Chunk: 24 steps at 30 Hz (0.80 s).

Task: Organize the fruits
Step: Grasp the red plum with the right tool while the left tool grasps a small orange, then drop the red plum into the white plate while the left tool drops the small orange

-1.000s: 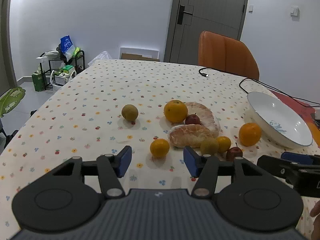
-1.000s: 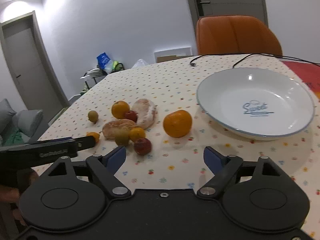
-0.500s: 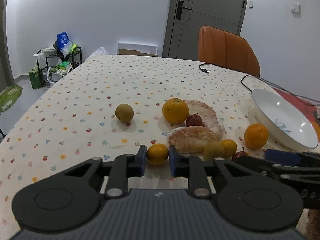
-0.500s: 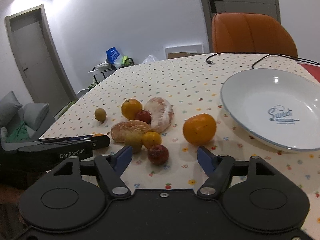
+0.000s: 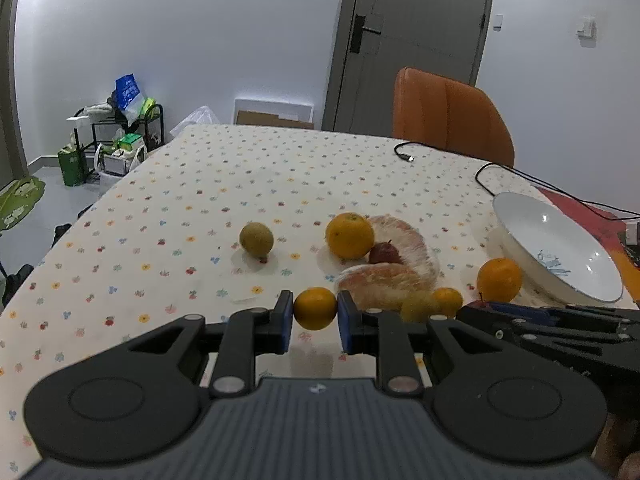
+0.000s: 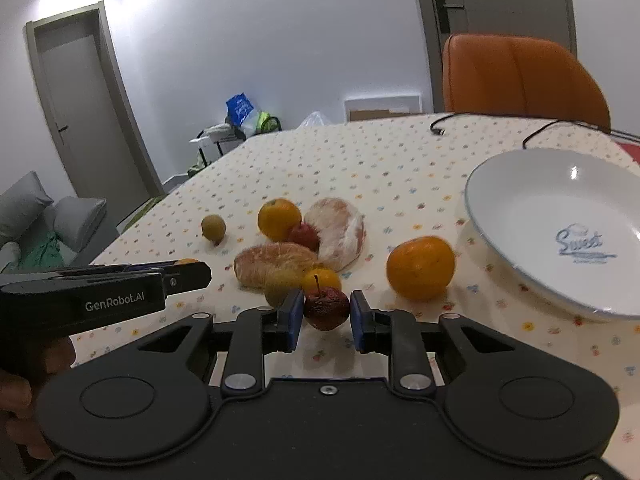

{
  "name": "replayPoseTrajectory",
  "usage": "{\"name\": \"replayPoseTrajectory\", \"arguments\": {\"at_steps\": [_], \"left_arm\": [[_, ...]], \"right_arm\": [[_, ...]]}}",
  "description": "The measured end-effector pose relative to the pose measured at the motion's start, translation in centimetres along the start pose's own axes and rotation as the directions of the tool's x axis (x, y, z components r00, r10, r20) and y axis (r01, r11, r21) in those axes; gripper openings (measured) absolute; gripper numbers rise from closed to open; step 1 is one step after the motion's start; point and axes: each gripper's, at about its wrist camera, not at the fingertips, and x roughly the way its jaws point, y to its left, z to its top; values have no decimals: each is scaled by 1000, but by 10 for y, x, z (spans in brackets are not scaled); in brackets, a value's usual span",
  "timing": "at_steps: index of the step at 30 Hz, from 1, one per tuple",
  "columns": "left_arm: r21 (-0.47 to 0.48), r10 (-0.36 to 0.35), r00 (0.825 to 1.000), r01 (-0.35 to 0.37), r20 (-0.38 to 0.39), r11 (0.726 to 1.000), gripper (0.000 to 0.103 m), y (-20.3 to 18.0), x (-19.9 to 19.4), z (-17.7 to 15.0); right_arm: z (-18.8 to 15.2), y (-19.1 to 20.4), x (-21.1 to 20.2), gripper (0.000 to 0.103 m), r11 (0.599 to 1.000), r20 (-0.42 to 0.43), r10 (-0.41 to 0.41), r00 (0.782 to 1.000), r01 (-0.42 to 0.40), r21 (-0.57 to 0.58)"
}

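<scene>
1. My left gripper clamps a small orange at the near table edge.
2. My right gripper pinches a wrinkled red apple — left of the white plate.

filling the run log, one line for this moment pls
left hand-held gripper: shut on small orange | right hand-held gripper: around red apple | plate: empty

A small orange and a wrinkled red apple sit pinched upright between jaws.
</scene>
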Motion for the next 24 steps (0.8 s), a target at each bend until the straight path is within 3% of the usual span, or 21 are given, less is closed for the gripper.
{"name": "replayPoseTrajectory", "arguments": {"at_steps": [8,24], "left_arm": [[42,-38,999,37,30,998,22,-22,-5,6],[133,-123,991,115,52,984,22,-83,-1,11]], "right_arm": [[6,-15,-25,24,999,58,-21,998,19,28],[3,-68,-63,24,986,135,-137,981,122,111]]}}
